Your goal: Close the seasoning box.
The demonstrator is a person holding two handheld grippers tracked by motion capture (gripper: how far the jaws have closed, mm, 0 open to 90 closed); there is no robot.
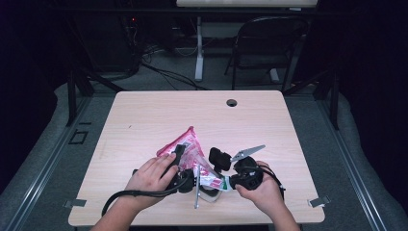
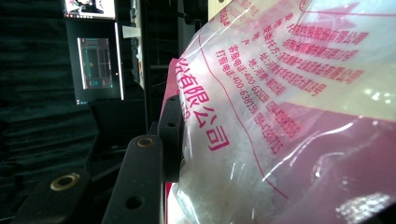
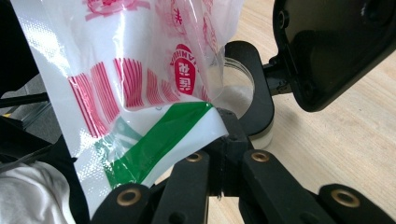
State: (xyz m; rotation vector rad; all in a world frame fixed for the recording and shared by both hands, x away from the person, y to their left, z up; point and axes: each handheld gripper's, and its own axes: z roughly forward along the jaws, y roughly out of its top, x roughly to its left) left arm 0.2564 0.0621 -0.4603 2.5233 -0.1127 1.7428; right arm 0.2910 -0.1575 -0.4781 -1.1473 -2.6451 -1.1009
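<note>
High view: both tongs meet at a pink-printed plastic bag [image 1: 190, 151] near the surface's [image 1: 144, 115] front edge; right tongs [image 1: 226, 183] pinch its green corner, left tongs [image 1: 179, 155] clamp its side.

Table lit, surroundings dark; close-ups blurred, glary.

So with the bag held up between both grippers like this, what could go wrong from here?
1. The right gripper pinches only the bag's green-and-white corner, so the thin plastic may slip out or tear.
2. White grains sit inside the bag, which is tilted above the small clear dish; a shift could spill them onto the table.
3. The left gripper sits close beside the dish and could knock it.
</note>
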